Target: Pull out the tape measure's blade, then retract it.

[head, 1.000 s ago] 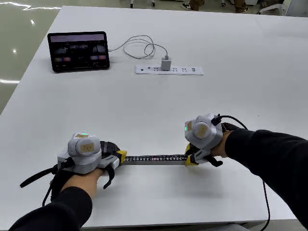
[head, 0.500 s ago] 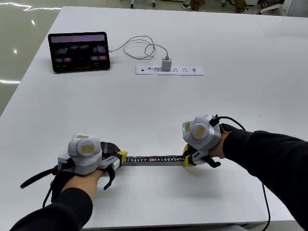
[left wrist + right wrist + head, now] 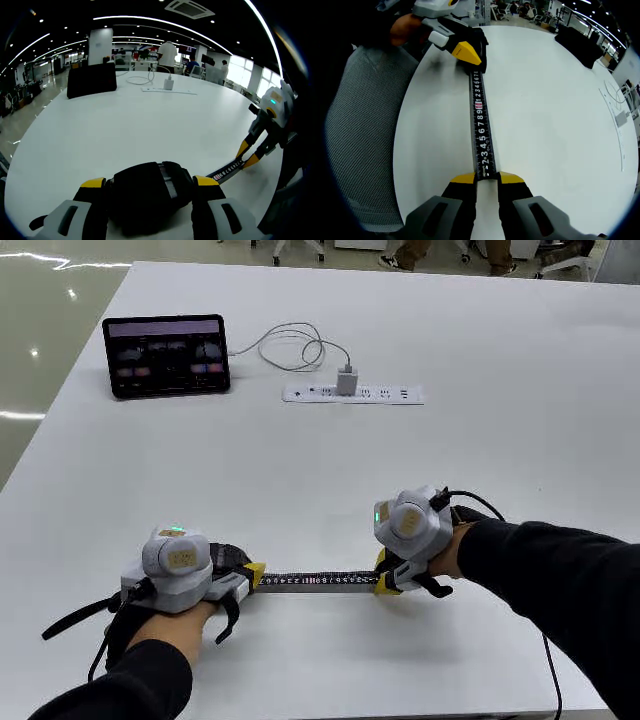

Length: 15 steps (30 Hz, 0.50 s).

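The tape measure's black case (image 3: 226,560) rests on the white table (image 3: 300,470), and my left gripper (image 3: 250,575) is shut on it. In the left gripper view the case (image 3: 150,192) fills the gap between my left gripper's (image 3: 150,182) yellow-tipped jaws. The blade (image 3: 315,581) lies flat on the table, running right from the case to my right gripper (image 3: 383,580). The right gripper view shows my right gripper (image 3: 486,177) shut on the end of the numbered blade (image 3: 480,125), with the case (image 3: 476,42) at the far end.
A dark tablet (image 3: 167,353) stands at the back left. A white power strip (image 3: 352,393) with a charger and a looped cable (image 3: 290,340) lies behind the middle. The table's near edge runs just below both hands.
My right gripper has moved left toward the case with the blade's end, so less blade is out. The left gripper and case have stayed put. The head camera has tilted slightly.
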Available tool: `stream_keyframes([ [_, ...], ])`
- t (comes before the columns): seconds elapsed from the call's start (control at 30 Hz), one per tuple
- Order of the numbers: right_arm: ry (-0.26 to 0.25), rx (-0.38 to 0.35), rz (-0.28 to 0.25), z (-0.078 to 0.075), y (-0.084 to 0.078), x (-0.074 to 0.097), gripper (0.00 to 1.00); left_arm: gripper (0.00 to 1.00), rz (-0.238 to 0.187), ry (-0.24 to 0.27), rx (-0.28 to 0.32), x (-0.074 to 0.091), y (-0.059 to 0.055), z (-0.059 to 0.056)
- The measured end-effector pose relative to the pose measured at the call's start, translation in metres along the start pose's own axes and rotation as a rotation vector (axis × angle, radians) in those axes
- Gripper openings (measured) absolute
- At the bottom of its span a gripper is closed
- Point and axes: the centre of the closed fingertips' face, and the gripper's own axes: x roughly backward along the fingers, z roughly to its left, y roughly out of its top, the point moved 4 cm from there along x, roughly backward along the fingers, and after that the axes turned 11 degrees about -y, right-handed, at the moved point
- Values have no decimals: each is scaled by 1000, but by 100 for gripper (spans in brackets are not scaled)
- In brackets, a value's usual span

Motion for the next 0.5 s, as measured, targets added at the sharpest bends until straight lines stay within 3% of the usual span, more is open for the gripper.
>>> stream_keyframes([
  [0.5, 3, 7, -17, 1, 6, -2, 11, 64, 0, -1, 1, 0, 0, 0],
])
